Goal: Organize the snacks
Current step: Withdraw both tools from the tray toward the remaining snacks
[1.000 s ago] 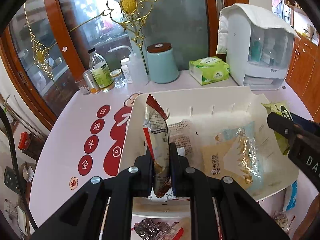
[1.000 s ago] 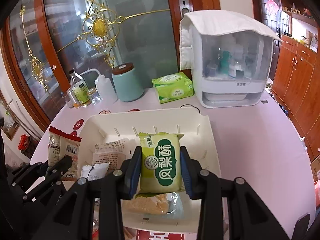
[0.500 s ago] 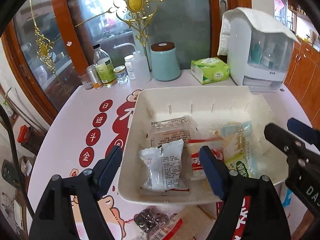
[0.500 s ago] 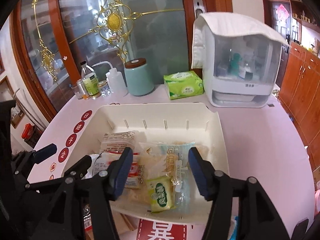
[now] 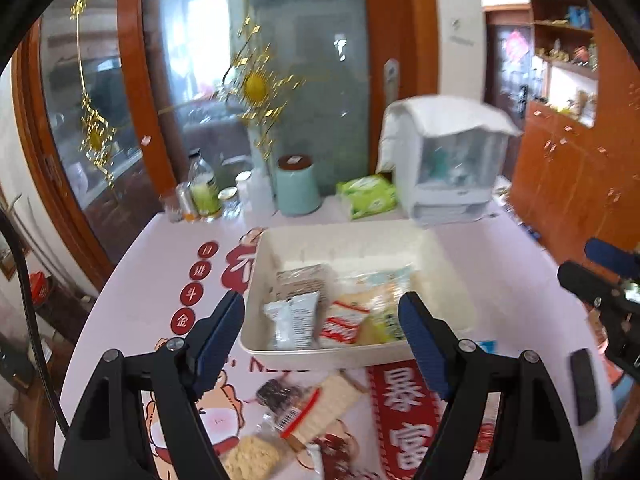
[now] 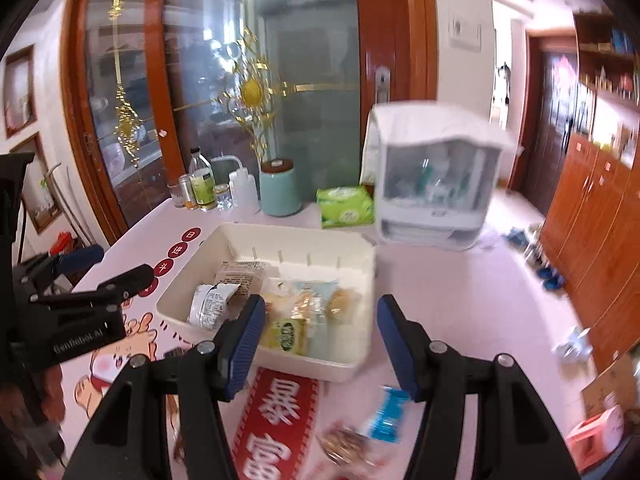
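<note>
A cream bin (image 5: pixel 448 280) (image 6: pixel 360 280) on the pink table holds several snack packets, among them a white packet (image 5: pixel 294 320) (image 6: pixel 210 304) and a green-labelled packet (image 6: pixel 286 334). My left gripper (image 5: pixel 322 330) is open and empty, held above the bin's near edge. My right gripper (image 6: pixel 320 338) is open and empty, above the bin's near right corner. Loose snacks lie in front of the bin: a dark packet (image 5: pixel 286 396), a cracker pack (image 5: pixel 324 408), a blue packet (image 6: pixel 386 412) and a brown packet (image 6: pixel 342 444).
At the table's back stand a teal canister (image 5: pixel 298 186) (image 6: pixel 280 188), bottles (image 5: pixel 204 192), a green tissue pack (image 5: pixel 368 196) (image 6: pixel 344 208) and a white covered rack (image 5: pixel 448 172) (image 6: pixel 434 184). A dark flat object (image 5: pixel 584 386) lies at the right.
Both grippers let go of their packets into the bin, opened, and drew back and up. The green packet and the red-edged packet now lie in the bin.
</note>
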Available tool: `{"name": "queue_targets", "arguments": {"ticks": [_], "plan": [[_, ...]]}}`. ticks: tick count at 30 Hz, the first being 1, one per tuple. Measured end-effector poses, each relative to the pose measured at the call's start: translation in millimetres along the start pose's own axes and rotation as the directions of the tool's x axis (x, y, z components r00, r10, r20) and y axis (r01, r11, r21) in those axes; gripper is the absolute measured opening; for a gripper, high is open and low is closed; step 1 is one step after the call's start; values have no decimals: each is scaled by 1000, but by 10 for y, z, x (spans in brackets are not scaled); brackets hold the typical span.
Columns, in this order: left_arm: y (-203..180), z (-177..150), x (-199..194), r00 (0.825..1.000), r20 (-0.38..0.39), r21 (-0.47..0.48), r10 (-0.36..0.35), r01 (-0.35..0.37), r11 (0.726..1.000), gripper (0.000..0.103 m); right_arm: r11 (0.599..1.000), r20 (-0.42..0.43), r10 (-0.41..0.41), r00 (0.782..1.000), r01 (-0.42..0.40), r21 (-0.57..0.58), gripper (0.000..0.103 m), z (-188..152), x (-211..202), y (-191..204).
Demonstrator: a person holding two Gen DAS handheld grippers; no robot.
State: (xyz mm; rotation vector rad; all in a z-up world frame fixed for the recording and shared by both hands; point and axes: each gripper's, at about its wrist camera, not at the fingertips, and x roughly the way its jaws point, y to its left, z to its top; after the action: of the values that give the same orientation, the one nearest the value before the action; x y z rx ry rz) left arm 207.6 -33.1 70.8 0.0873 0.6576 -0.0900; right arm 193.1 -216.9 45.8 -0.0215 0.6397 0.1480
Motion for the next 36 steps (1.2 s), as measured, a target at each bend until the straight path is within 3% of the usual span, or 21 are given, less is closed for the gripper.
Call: {"name": "queue_targets", "arguments": {"ticks": [9, 15, 22, 26, 31, 33, 36], "plan": [[-395, 287, -967, 985, 122, 37, -122, 119, 992, 88, 993, 136, -90, 987, 99, -57, 59, 407, -1342, -406], [-677, 272, -1151, 975, 94, 89, -203, 195, 977, 88, 983, 101, -148, 984, 157, -93, 59, 497, -1596, -543], [-831, -15, -839, 974, 39, 154, -224, 216, 964, 91, 985, 9, -133, 991, 134, -106, 62, 204, -1345, -579], [-764, -288, -447, 978, -27, 177, -209, 211, 961, 91, 983, -90, -134, 987, 121, -137, 62, -133, -892, -558], [-587, -708, 154, 982, -115, 215, -150, 172, 961, 91, 982, -215, -139, 967, 107, -155, 62, -541, -275, -570], [-499, -882, 446, 975, -176, 226, -133, 172, 959, 88, 985, -252, -132, 959, 99, -139, 62, -641, -88, -608], [-404, -1123, 842, 955, -275, 230, -113, 180, 956, 74, 990, -310, -126, 942, 98, -105, 62, -748, 260, -680]]}}
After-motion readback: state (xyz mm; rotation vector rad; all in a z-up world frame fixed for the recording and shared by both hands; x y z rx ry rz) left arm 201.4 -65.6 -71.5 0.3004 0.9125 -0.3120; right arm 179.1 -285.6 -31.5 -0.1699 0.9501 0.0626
